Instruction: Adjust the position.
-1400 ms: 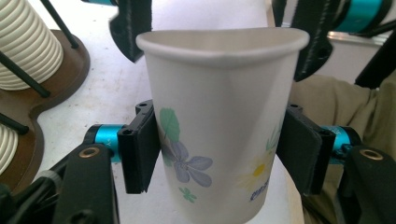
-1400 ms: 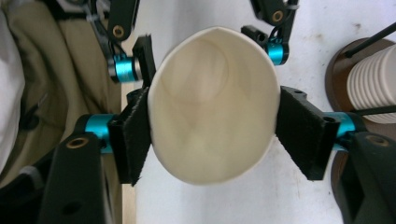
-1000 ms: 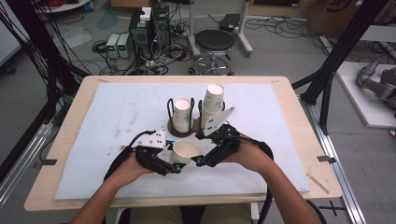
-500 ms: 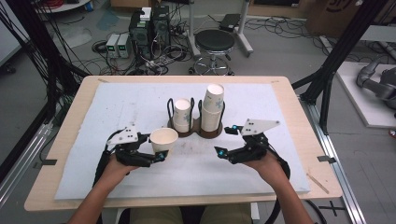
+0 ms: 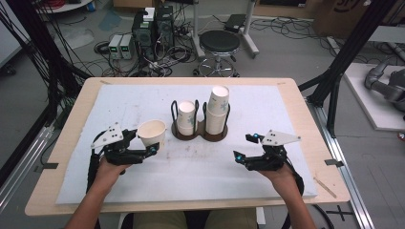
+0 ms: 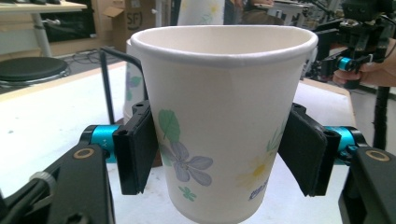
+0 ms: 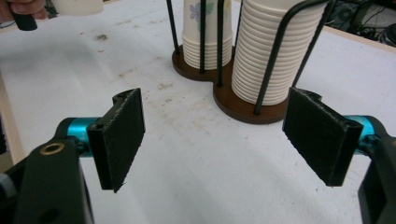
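Observation:
A flowered paper cup (image 5: 152,133) (image 6: 219,121) stands upright between the pads of my left gripper (image 5: 143,149) (image 6: 219,154), left of the holder. Both pads touch its sides, and the jaws have just been opening a little with the cup still between them. A brown two-ring wire holder (image 5: 198,133) (image 7: 233,100) carries a short stack of cups (image 5: 187,117) (image 7: 208,32) and a taller stack (image 5: 217,109) (image 7: 268,51). To the holder's right, my right gripper (image 5: 243,147) (image 7: 215,140) is low over the mat, open, with nothing between its pads.
A white mat (image 5: 119,100) covers most of the wooden table (image 5: 305,119). Behind the table stand a black stool (image 5: 218,45) and electronics with cables. Black frame posts (image 5: 344,62) rise at both sides. The other hand's gripper (image 6: 359,42) shows far off in the left gripper view.
Both hands have drawn apart from the middle in front of the holder. The left carried the cup leftward; the right went rightward and lower, with nothing between its pads.

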